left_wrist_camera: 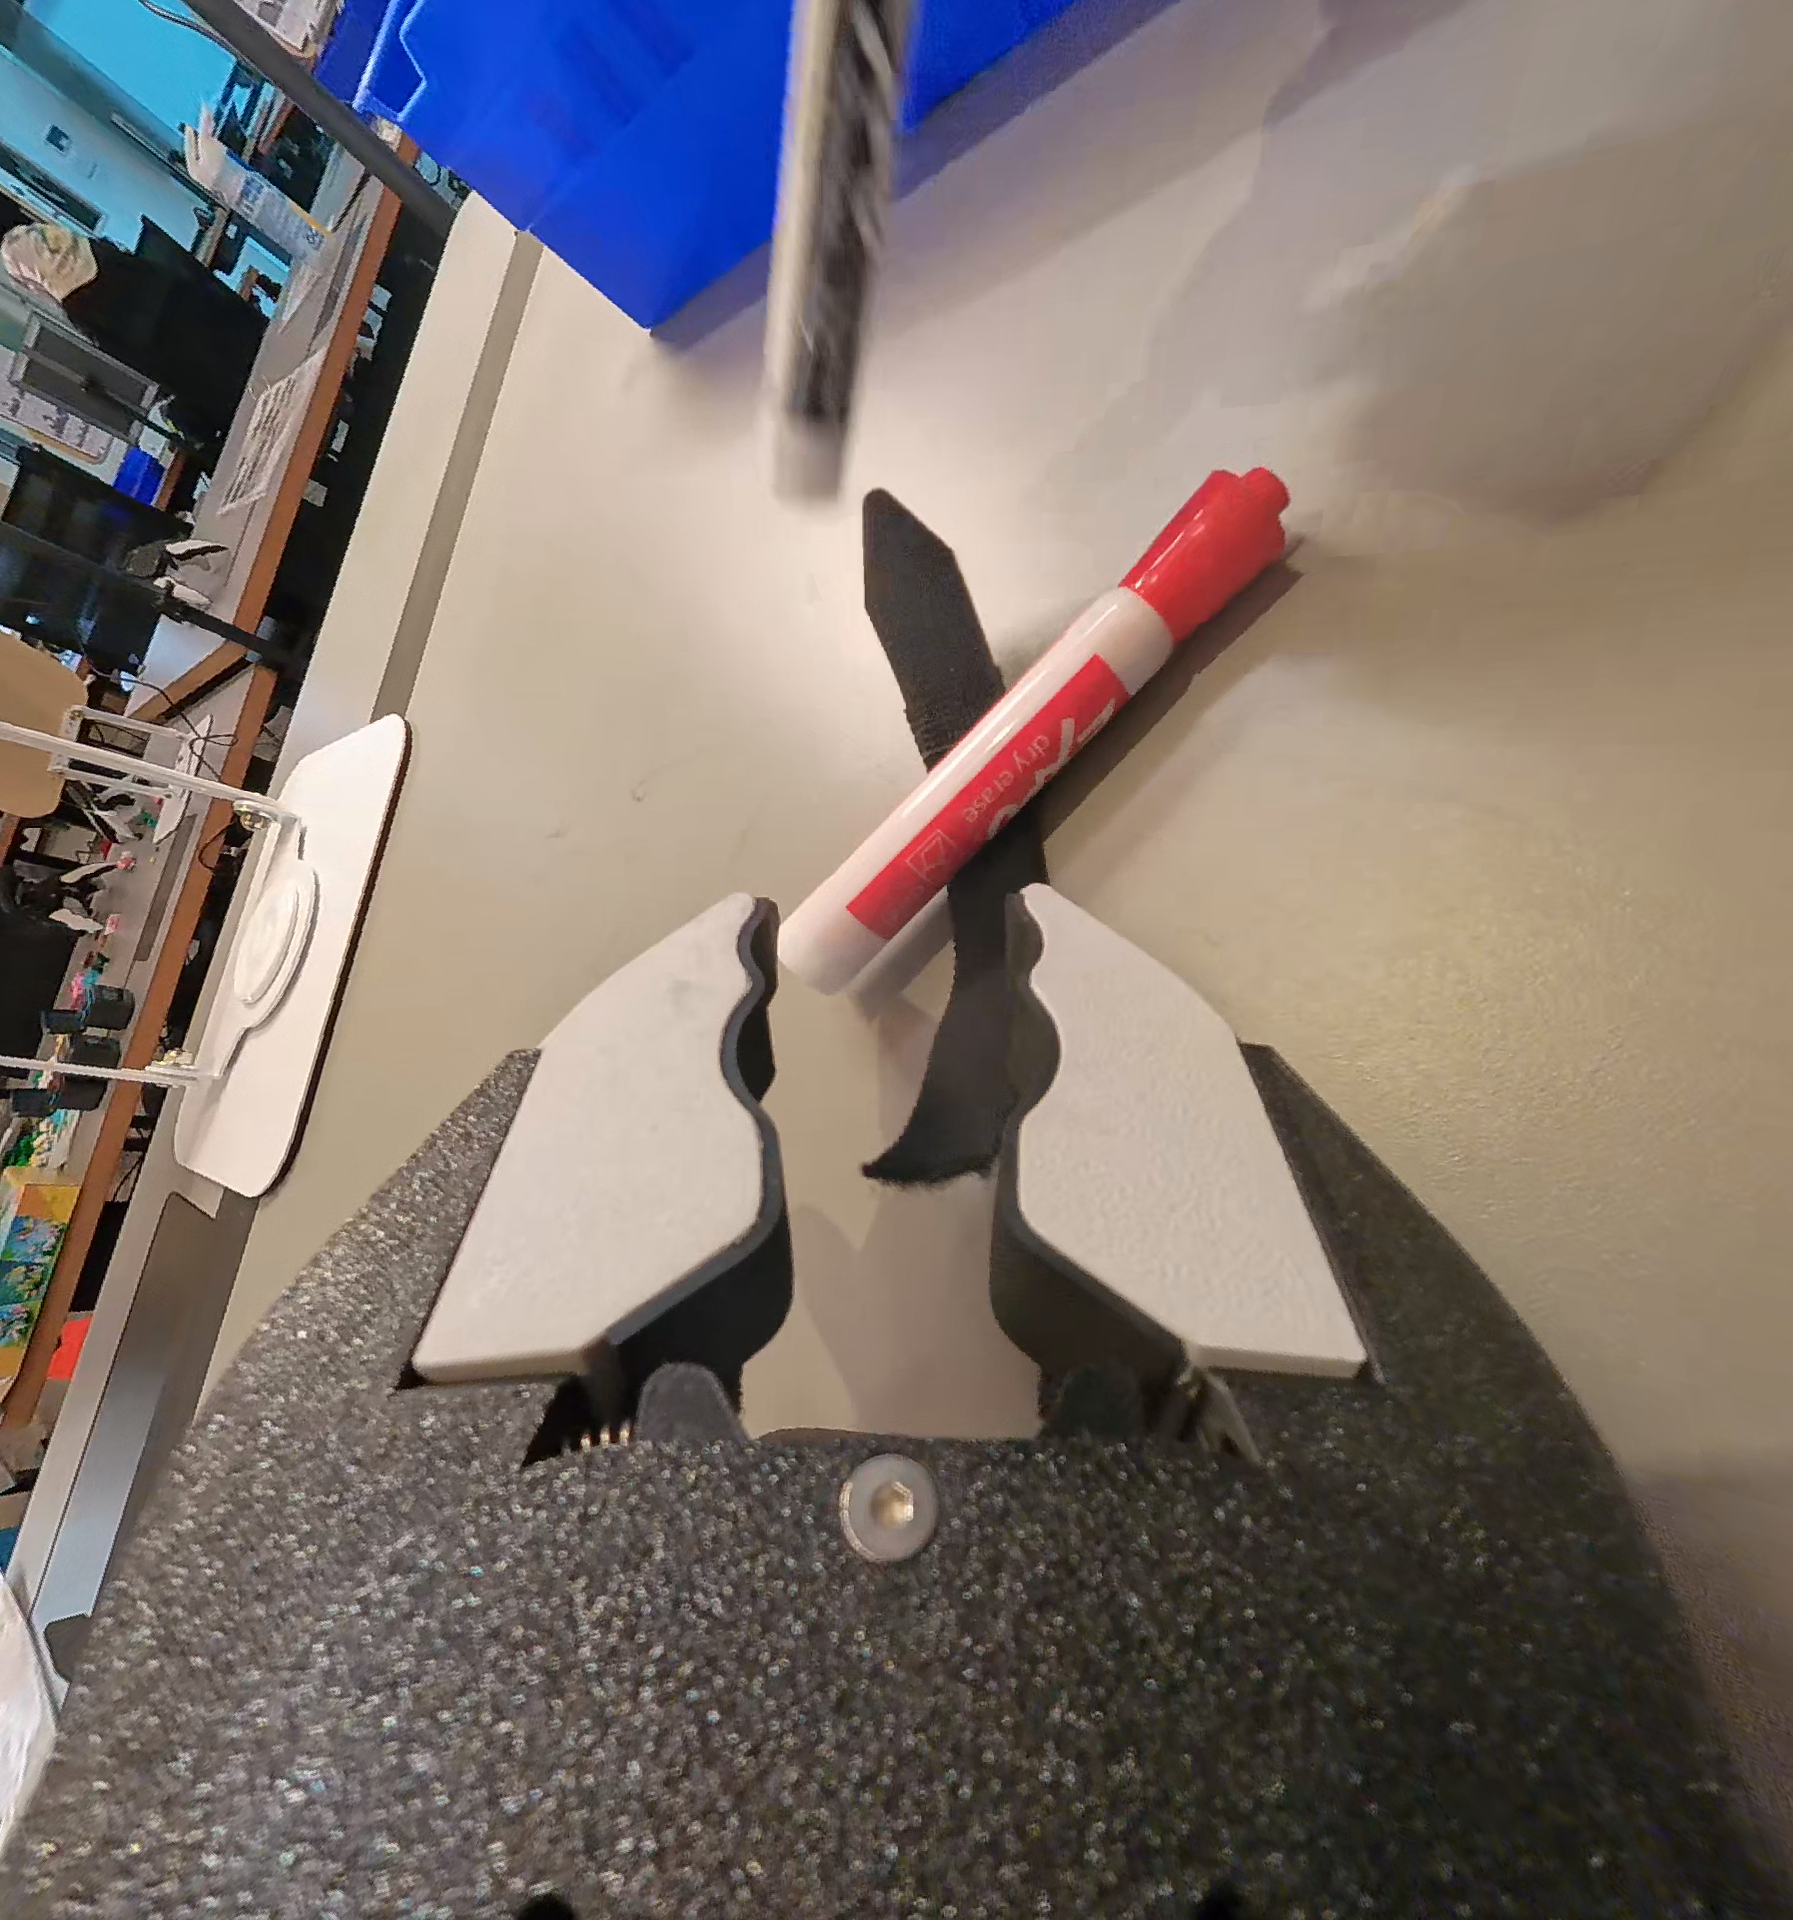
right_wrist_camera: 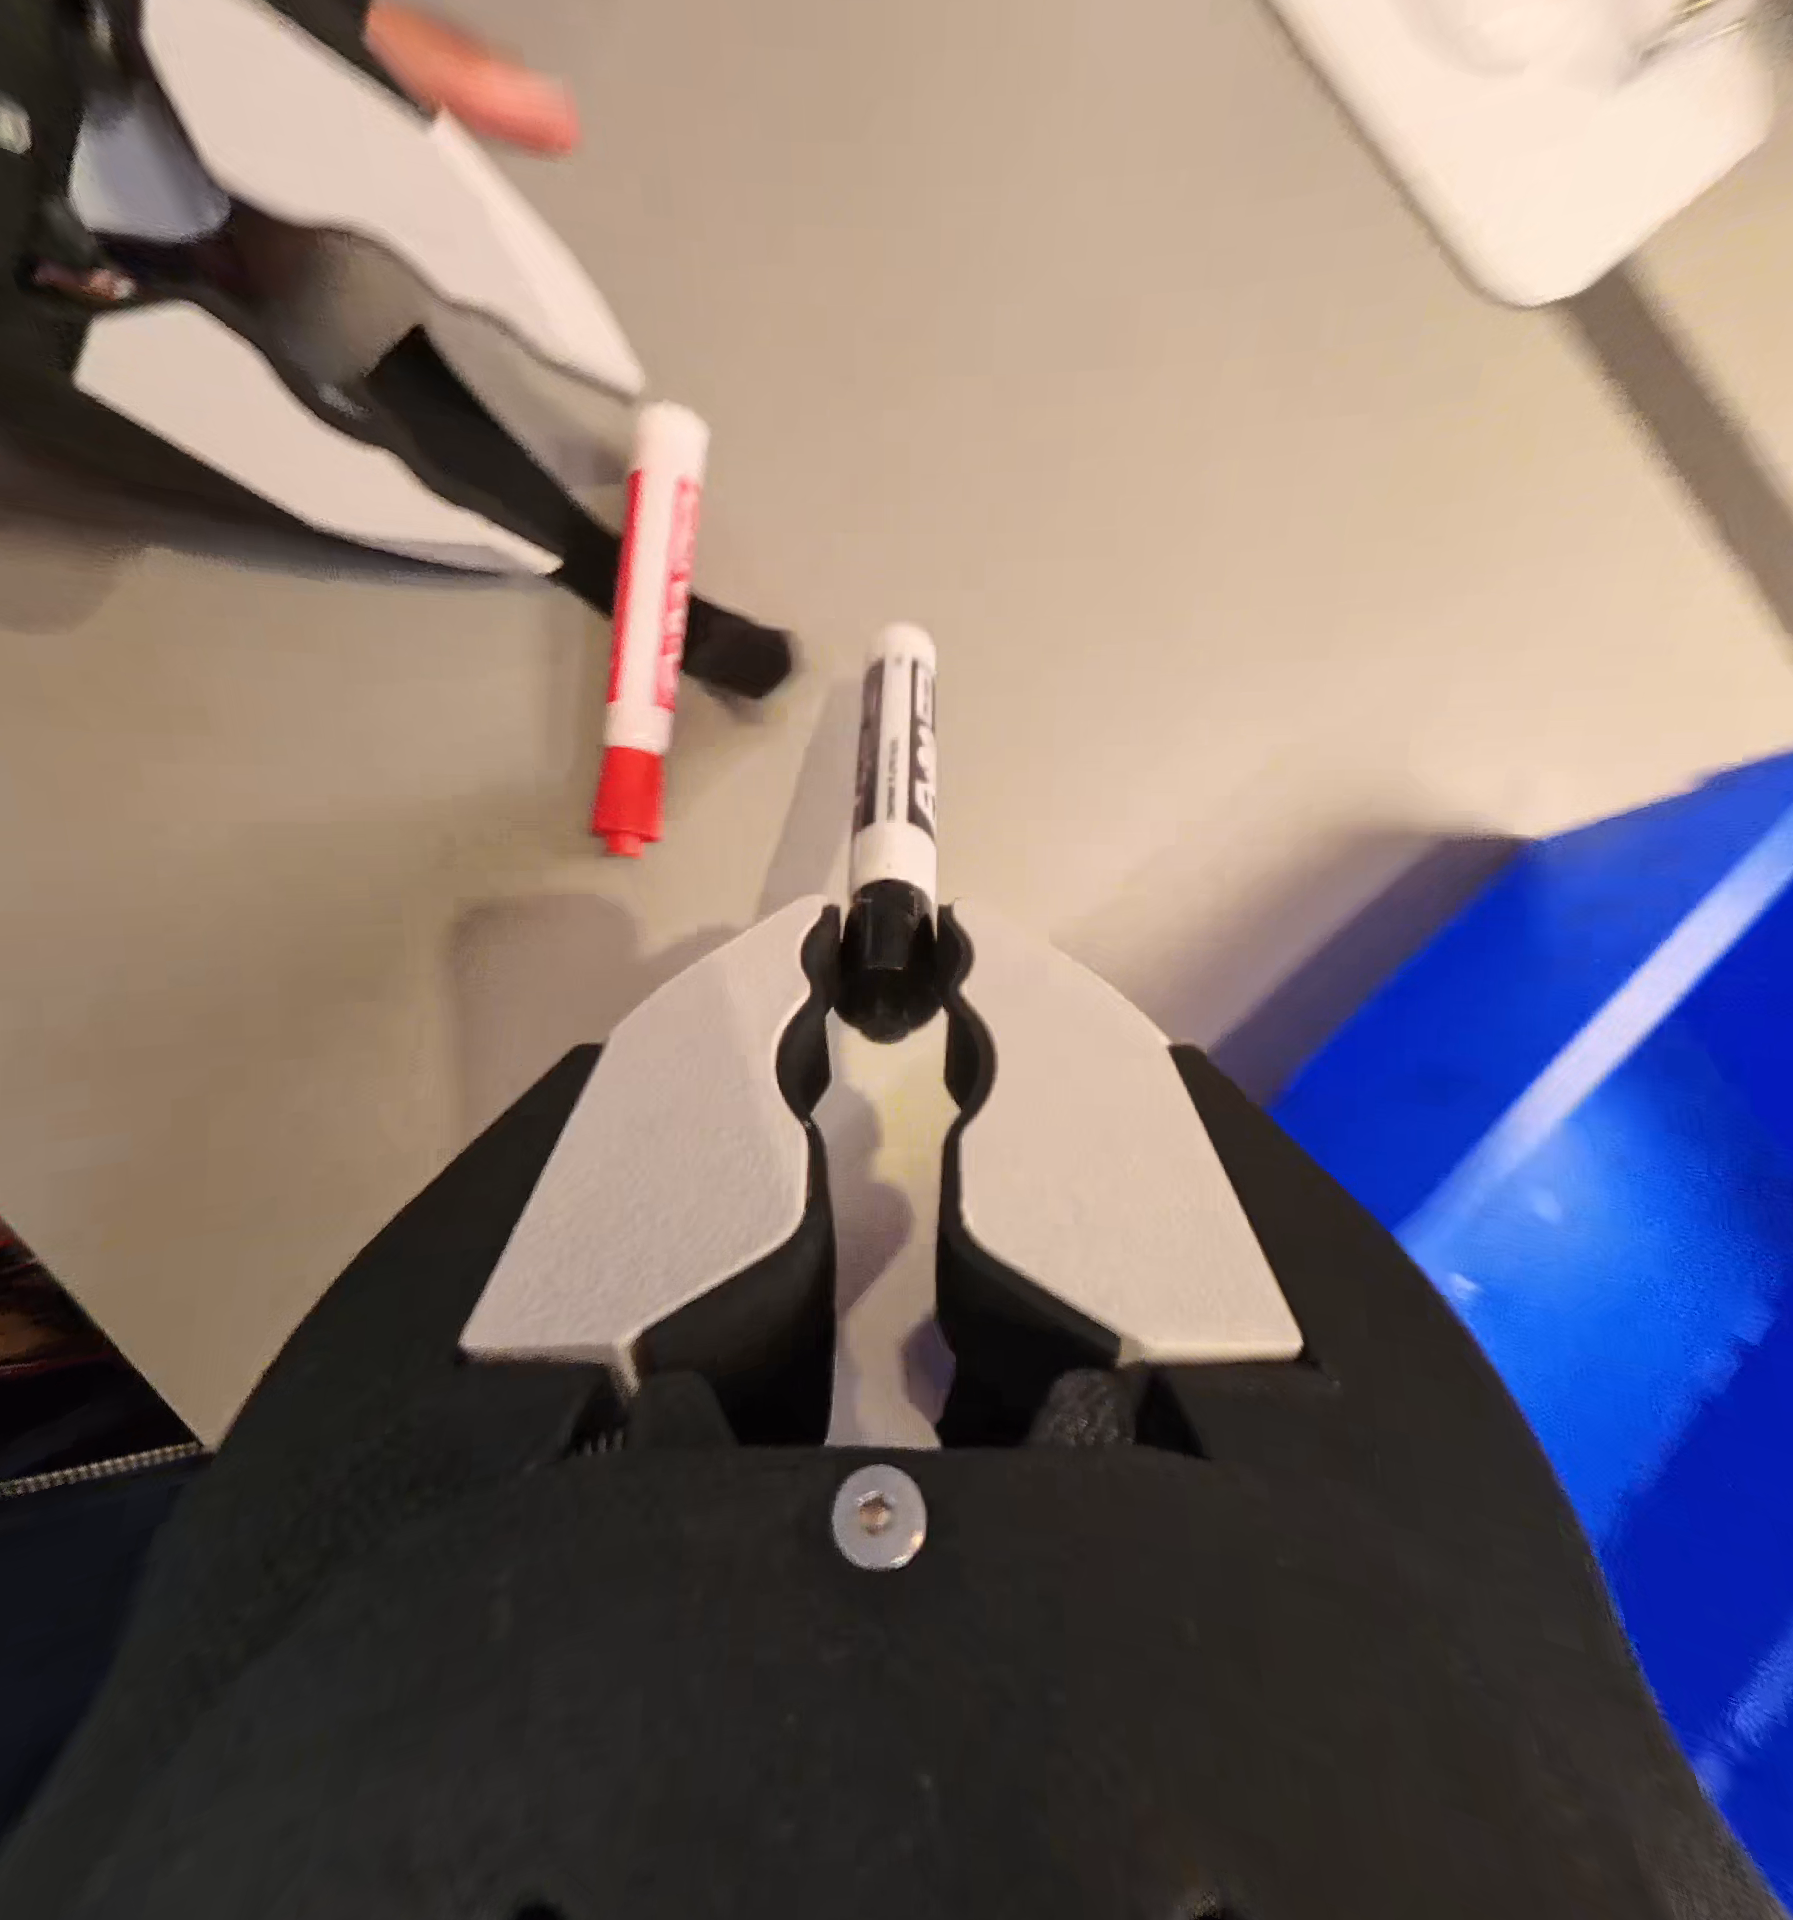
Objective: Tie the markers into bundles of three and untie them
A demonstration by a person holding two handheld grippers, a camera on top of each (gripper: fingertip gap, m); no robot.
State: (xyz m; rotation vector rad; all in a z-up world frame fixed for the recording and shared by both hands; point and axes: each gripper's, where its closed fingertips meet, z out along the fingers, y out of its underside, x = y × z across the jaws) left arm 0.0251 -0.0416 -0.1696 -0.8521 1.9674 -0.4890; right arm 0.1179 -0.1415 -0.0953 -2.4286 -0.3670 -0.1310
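Gathering stage only: one red marker (left_wrist_camera: pixel 1037 727) lies across the black strap (left_wrist_camera: pixel 928 623) mid-desk, nothing tied. Right tongs (right_wrist_camera: pixel 887 935) clamp the black marker (right_wrist_camera: pixel 897 769) by its cap, above the desk (right_wrist_camera: pixel 1183 520). Left tongs (left_wrist_camera: pixel 892 935) stand open astride the strap's near end, gripping nothing. Third marker not seen. Blue bin (right_wrist_camera: pixel 1598 1143) crowds one side; white stand base (left_wrist_camera: pixel 289 956) sits by the desk edge; middle clear.

Black marker (right_wrist_camera: pixel 894 758) clamped in right hand-held gripper (right_wrist_camera: pixel 887 961)
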